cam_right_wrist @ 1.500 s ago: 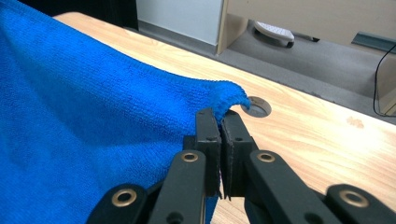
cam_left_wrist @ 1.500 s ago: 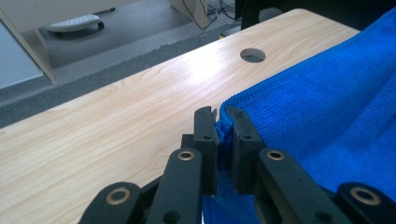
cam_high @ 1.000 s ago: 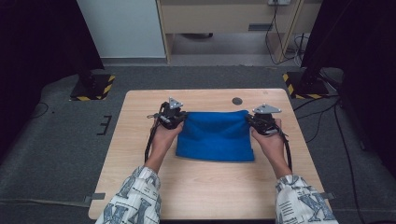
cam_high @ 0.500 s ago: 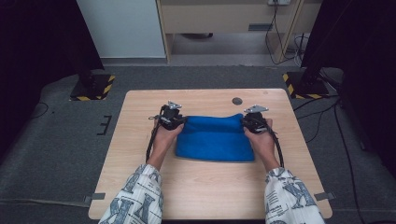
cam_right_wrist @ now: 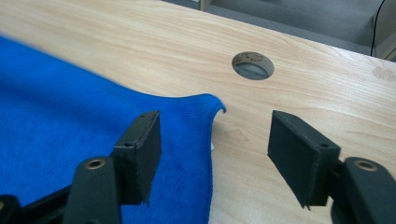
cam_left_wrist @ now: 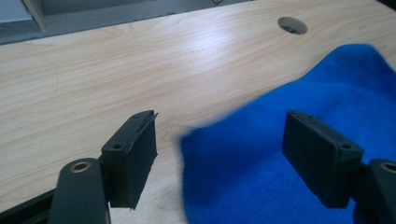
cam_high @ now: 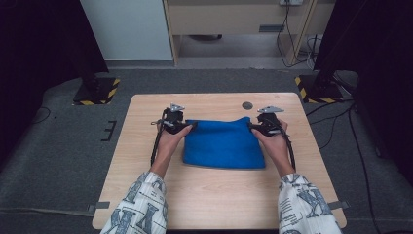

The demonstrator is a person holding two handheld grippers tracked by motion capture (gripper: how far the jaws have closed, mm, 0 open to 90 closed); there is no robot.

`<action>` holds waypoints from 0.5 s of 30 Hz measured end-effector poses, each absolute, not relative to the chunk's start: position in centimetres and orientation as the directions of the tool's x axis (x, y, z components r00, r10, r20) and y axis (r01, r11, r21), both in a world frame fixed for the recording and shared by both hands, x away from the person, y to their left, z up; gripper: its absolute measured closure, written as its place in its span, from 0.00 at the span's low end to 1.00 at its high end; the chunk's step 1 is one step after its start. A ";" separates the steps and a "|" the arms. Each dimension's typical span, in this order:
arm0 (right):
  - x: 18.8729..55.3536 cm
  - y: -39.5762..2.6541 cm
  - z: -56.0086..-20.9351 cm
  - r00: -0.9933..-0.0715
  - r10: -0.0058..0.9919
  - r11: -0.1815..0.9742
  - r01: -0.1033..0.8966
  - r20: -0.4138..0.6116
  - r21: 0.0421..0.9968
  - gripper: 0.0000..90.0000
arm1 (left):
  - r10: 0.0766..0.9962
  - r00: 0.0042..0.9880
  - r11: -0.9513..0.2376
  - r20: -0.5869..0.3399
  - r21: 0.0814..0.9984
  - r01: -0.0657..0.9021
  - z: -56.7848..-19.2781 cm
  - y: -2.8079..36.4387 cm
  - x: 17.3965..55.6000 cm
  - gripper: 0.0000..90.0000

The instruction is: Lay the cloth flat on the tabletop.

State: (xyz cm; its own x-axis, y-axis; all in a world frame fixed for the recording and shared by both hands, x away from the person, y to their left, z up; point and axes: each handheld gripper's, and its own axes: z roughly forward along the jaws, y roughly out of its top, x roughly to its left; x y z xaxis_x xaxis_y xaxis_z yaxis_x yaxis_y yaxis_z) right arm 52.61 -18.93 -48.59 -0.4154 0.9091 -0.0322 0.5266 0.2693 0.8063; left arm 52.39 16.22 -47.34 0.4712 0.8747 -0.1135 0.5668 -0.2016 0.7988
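A folded blue cloth lies flat in the middle of the wooden table. My left gripper is at its far left corner and my right gripper at its far right corner. In the left gripper view the left gripper is open, its jaws just having opened. The cloth's corner lies loose between its pads. In the right gripper view the right gripper has likewise just opened, and the cloth's curled corner rests on the table between its pads, touching neither.
A round cable hole is in the tabletop just beyond the cloth, toward the right. Bare wood surrounds the cloth on all sides. Black stands with striped bases sit on the floor past the table's far corners.
Both grippers went from shut on the cloth's far corners to open. The hands came down slightly and the corners now lie on the table.
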 end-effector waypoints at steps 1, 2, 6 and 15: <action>52.4 -18.9 -48.5 -0.420 0.907 0.279 0.525 -0.040 0.804 0.37 | 0.875 0.473 -0.208 -0.106 0.799 0.564 -47.2 16.2 52.3 0.28; 52.2 -18.8 -48.5 -0.429 0.902 0.285 0.527 -0.039 0.801 0.36 | 0.876 0.472 -0.212 -0.099 0.801 0.560 -47.1 16.2 52.3 0.28; 51.1 -18.6 -48.4 -0.451 0.891 0.304 0.514 -0.049 0.802 0.34 | 0.877 0.469 -0.200 -0.101 0.811 0.549 -46.6 16.2 52.0 0.26; 48.1 -19.1 -48.2 -0.510 0.859 0.342 0.502 -0.048 0.794 0.32 | 0.862 0.499 -0.206 -0.090 0.837 0.507 -45.1 17.1 49.3 0.25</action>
State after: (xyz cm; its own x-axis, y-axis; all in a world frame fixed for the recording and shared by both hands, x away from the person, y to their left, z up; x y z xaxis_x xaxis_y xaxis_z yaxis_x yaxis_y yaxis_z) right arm 48.05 -19.08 -48.23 -0.5097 0.8590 -0.0483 0.5019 0.3425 0.7942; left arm 49.32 17.09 -45.08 0.4990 0.8619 -0.0901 0.5072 -0.2062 0.8368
